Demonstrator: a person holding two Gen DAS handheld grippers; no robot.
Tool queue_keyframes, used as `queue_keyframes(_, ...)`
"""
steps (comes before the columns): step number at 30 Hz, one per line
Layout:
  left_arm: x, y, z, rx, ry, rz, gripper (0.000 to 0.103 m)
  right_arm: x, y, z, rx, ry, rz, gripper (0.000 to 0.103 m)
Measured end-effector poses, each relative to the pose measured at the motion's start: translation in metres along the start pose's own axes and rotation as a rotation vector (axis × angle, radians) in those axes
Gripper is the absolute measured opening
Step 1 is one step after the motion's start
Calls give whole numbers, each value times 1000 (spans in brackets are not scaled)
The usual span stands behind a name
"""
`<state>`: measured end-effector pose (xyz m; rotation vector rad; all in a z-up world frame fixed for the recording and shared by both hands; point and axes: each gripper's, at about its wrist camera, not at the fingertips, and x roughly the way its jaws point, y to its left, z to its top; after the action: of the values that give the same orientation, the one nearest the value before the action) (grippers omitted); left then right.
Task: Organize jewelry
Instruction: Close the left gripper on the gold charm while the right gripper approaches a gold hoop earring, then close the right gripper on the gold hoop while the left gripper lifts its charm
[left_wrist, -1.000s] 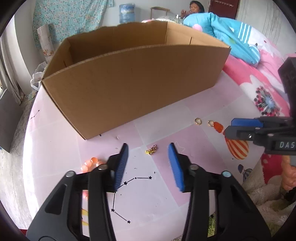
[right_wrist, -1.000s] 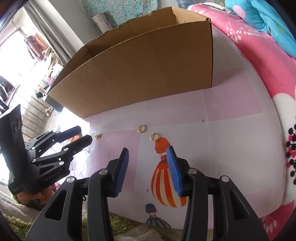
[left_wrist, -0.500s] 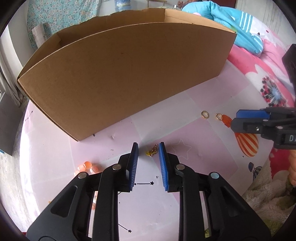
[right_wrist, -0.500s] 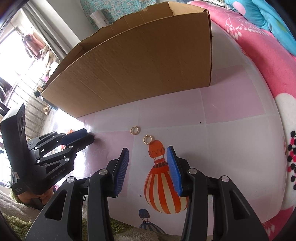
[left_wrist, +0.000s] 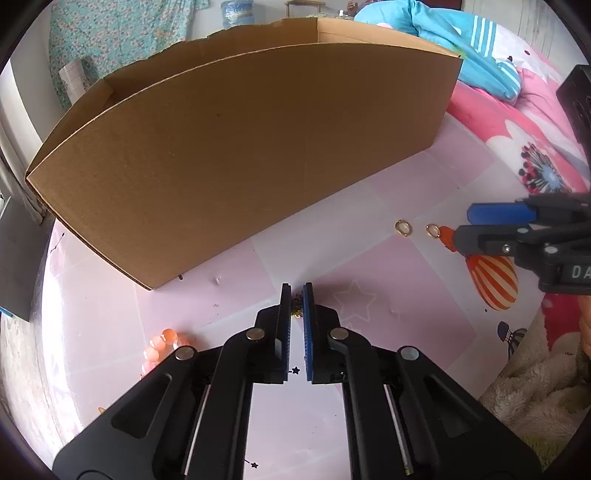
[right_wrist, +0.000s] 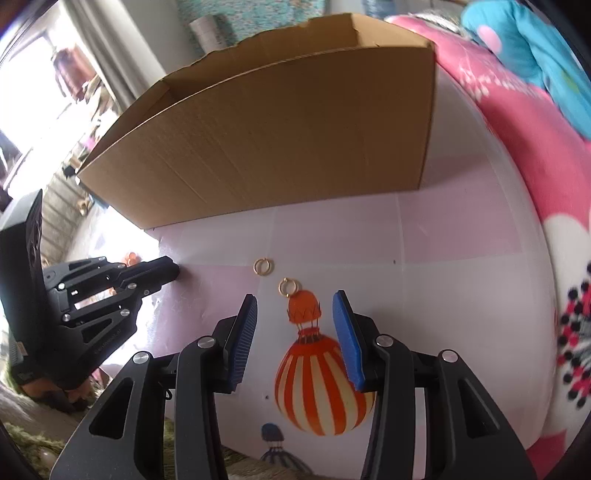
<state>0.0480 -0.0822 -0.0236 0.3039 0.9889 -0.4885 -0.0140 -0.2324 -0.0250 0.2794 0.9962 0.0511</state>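
A large open cardboard box (left_wrist: 236, 155) stands on the pink and white table; it also shows in the right wrist view (right_wrist: 280, 140). My left gripper (left_wrist: 296, 295) is shut on a small gold trinket (left_wrist: 296, 307) lying on the table, mostly hidden between the blue pads. Two gold rings (left_wrist: 402, 227) (left_wrist: 432, 230) lie to the right, also in the right wrist view (right_wrist: 262, 266) (right_wrist: 286, 286). My right gripper (right_wrist: 293, 306) is open, hovering just short of the nearer ring. An orange bead bracelet (left_wrist: 159, 347) lies at the left.
A pink flowered blanket (right_wrist: 535, 155) and a blue garment (left_wrist: 465, 48) lie on the bed at the right. A printed striped balloon (right_wrist: 321, 384) marks the table top. A fluffy cream rug (left_wrist: 535, 384) lies below the table edge.
My left gripper moved forward over the gold trinket and closed its jaws on it. My right gripper crept forward toward the two rings, staying open.
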Motion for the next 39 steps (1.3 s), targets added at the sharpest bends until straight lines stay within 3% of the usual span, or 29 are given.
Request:
queue_keyframes(9, -1, 1, -2, -1, -5, -2, 4, 16, 15, 12, -143, 8, -50, 27)
queue_keyframes(20, 1, 0, -1, 1, -7, -6, 4, 25, 24, 13, -223, 19, -105, 13)
queue_keyframes(39, -4, 3, -2, -7, -12, -1, 4, 8, 20, 12, -204, -5, -101, 11)
